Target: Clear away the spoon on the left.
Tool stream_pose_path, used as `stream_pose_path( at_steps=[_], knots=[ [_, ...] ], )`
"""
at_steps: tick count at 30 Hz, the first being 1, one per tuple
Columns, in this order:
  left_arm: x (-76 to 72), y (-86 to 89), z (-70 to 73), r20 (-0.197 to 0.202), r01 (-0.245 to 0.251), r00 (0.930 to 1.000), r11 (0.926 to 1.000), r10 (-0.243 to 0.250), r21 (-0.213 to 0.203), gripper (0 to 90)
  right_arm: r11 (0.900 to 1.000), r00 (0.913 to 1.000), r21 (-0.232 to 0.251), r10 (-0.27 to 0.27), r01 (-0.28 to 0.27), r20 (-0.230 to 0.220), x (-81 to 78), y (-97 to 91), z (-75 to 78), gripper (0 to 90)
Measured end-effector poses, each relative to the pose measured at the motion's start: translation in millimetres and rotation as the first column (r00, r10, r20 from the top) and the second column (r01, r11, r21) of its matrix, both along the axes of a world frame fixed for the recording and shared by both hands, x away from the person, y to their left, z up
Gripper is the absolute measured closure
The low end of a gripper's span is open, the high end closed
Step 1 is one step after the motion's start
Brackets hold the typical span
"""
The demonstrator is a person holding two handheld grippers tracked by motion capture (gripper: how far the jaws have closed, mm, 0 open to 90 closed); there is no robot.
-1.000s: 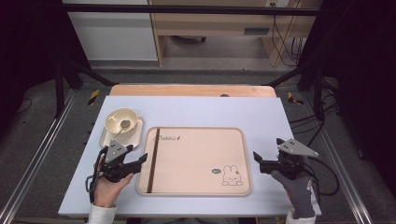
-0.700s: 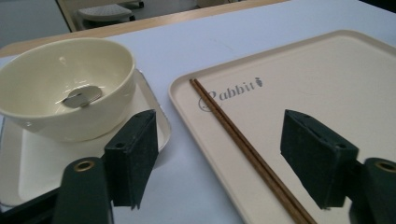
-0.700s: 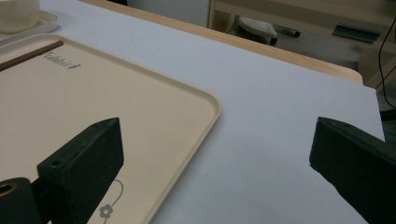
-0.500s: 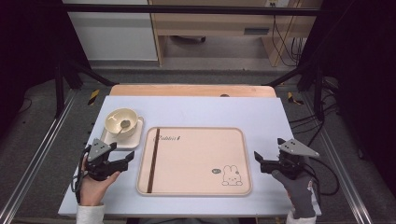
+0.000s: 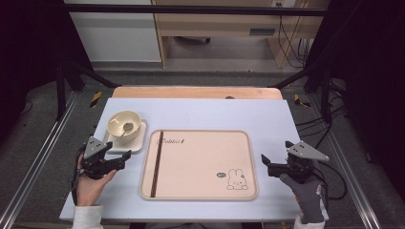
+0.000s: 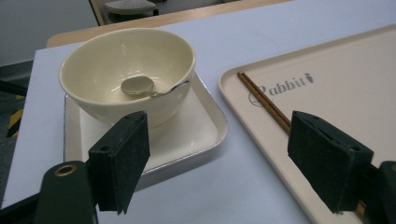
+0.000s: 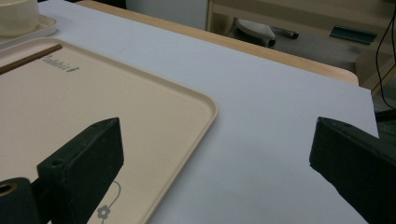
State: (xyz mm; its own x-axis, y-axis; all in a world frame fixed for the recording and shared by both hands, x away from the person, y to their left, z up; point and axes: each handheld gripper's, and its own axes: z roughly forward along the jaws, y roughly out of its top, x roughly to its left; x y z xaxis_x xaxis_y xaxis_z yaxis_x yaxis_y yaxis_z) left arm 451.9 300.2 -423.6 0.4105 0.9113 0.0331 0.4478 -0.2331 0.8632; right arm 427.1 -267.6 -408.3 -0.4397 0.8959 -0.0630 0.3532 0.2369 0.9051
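Resting at the tray's (image 5: pixel 200 164) nine o'clock: left gripper (image 5: pixel 125 158), jaws just spread wide, nothing between them. At its twelve o'clock: cream bowl (image 5: pixel 123 125) holding a spoon (image 6: pixel 140 87), set on a white square plate (image 5: pixel 135 144). Chopsticks (image 6: pixel 264 101) lie along the tray's left edge. At the tray's three o'clock: right gripper (image 5: pixel 263 161), jaws released, empty.

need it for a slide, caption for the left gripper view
Open tongs facing a cream bowl with spoon on a square plate, beside a tray holding chopsticks.
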Motion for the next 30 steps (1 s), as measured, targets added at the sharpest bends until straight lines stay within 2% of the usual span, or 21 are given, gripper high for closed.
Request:
stream_pose_path(
  at_steps=[2, 9, 12, 15, 20, 22, 24, 30],
  knots=[
    [1.4, -0.4, 0.0, 0.007, 0.0, 1.0, 0.9999, 0.0, 0.017, 20.1, 1.0, 1.0, 0.003, 0.003, -0.003, 0.003, -0.5, 0.1, 0.5, 3.2],
    [10.9, 3.5, -1.7, 0.0, -0.003, 1.0, 0.9996, 0.003, 0.028, 20.5, 1.0, 1.0, -0.002, 0.005, -0.005, -0.004, 0.3, 2.2, -0.7, 3.3],
    [16.8, 5.8, -2.5, -0.008, 0.0, 1.0, 0.9987, 0.001, 0.052, 21.2, 1.0, 1.0, -0.006, 0.005, -0.005, -0.004, 0.1, 2.4, -0.8, 3.3],
    [24.2, 6.4, -3.4, 0.006, 0.005, 1.0, 0.9969, -0.005, 0.078, 23.3, 0.9999, 1.0, -0.015, 0.005, -0.005, -0.005, 1.1, 2.6, -1.7, 3.4],
    [30.8, 8.6, -7.1, 0.001, 0.002, 1.0, 0.9981, -0.002, 0.062, 29.5, 0.9997, 0.9999, -0.024, 0.005, -0.005, -0.01, 1.8, 5.0, -3.3, 3.4],
    [30.8, 8.8, -7.7, 0.007, 0.005, 1.0, 0.9987, -0.006, 0.051, 32.3, 0.9997, 1.0, -0.024, 0.004, -0.004, -0.009, 1.6, 4.6, -3.1, 3.4],
    [30.4, 8.8, -7.6, 0.017, -0.002, 0.9998, 0.9984, 0.001, 0.057, 35.1, 0.9999, 1.0, -0.016, 0.001, -0.002, -0.01, 1.0, 4.4, -2.5, 3.4],
    [29.7, 12.6, -9.0, 0.035, -0.015, 0.9993, 0.999, 0.013, 0.042, 48.7, 0.9999, 1.0, -0.017, 0.003, -0.003, -0.009, 0.8, 4.4, -2.5, 3.4]
  ],
)
